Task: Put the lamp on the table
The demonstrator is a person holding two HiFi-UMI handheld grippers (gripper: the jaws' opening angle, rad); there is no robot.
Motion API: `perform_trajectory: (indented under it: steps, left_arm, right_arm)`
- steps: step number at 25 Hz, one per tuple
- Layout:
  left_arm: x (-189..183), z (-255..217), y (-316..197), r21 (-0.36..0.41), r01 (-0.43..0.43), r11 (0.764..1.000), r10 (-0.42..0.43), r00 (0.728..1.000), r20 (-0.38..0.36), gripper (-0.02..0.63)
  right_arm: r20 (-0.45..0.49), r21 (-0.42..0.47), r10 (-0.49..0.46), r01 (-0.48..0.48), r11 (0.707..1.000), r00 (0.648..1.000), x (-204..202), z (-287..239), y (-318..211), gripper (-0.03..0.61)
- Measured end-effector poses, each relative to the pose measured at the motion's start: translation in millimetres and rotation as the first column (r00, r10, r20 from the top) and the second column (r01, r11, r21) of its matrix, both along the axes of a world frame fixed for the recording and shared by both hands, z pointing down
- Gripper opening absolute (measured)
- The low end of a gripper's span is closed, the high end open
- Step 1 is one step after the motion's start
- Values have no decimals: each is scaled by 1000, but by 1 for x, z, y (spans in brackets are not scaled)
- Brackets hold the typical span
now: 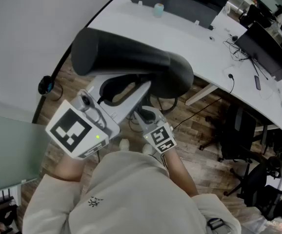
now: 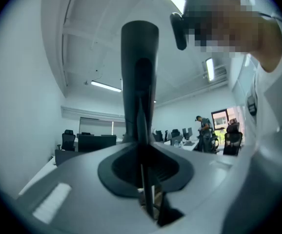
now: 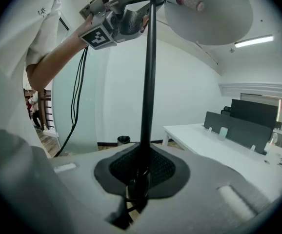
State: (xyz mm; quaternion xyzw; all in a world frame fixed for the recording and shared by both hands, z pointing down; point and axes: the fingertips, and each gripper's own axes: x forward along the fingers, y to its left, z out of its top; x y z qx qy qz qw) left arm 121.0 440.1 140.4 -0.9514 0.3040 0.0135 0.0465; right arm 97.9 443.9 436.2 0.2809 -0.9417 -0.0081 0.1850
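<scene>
If the pole twists: the lamp [image 1: 131, 62] is top-heavy, and its thin pole [image 3: 148, 82] could turn between the fingers and swing the big shade [image 3: 209, 9] down or sideways.
Cause of that: we judge the shade's weight sits well off the line of the pole, so tilting or hurrying loads both grips.
Worktop edge: the shade could knock the near edge of the white worktop [image 1: 180, 38] if we bring it across too low.
Base: we cannot see the foot of the lamp in any view, so we could set it half off the edge without knowing.
Far edge: a small cup [image 1: 158, 9] and a dark screen stand there, well apart from the lamp, and we judge them little risk.
Where the lamp is: in the air, off the near edge of the worktop and over the wooden floor [image 1: 199, 126], carried by both grippers and not yet resting on anything.
Left gripper [image 1: 133, 96]: raised high, its fingers clamped on the lamp at the top bend of the pole, just beside the shade.
Right gripper [image 1: 148, 118]: lower and near our chest, looking up along the pole, its fingers closed on the pole.
Arms: both bent in close to our body, the left forearm lifted above the right.
</scene>
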Motion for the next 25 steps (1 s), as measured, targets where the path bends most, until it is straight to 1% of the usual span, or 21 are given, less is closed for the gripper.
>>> perform_trajectory:
  steps: [8, 12, 13, 16, 17, 25]
  left_arm:
    - [-13, 0, 4, -7, 13, 1000, -13, 1000, -10, 52]
    - [-16, -1, 4, 8, 10, 1000, -10, 1000, -11, 52]
    - [-16, -1, 4, 4, 7, 1000, -7, 1000, -11, 52]
    - [-19, -1, 8, -55, 0, 998, -1, 1000, -15, 51]
    - [-20, -2, 10, -62, -1, 998, 0, 1000, -17, 51]
    - [-35, -5, 15, -57, -7, 998, 5, 1000, -27, 49]
  right_arm:
    - [17, -13, -18, 18, 1000, 1000, -14, 0, 9, 41]
    - [22, -10, -16, 17, 1000, 1000, -19, 0, 5, 40]
    - [24, -9, -14, 15, 1000, 1000, -20, -1, 4, 40]
    - [25, -5, -14, 14, 1000, 1000, -30, -3, 1, 41]
    - [25, -2, -17, 17, 1000, 1000, -34, -4, 0, 41]
    - [36, 1, -13, 13, 1000, 999, -45, -9, -1, 40]
